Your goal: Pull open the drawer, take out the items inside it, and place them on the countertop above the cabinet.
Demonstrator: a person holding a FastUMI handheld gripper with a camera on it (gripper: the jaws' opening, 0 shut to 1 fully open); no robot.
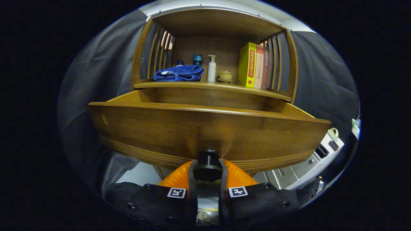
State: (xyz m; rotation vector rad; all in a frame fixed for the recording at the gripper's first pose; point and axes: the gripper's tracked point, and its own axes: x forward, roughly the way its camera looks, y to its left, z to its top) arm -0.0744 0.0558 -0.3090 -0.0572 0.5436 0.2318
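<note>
The wooden drawer (208,128) stands pulled out toward me, its broad front panel close ahead. A dark round knob (208,163) juts from the panel's lower middle, and my gripper (208,169) is shut on it, one finger on each side. The drawer's inside is hidden behind the front panel. Above the drawer runs the wooden countertop (212,86) of the cabinet, under a shelf roof with slatted sides.
On the countertop lie a folded blue cloth (178,73), a dark jar (197,59), a white pump bottle (211,68), a small lidded pot (225,76) and three upright books (254,65). A grey-white unit (316,157) stands to the lower right.
</note>
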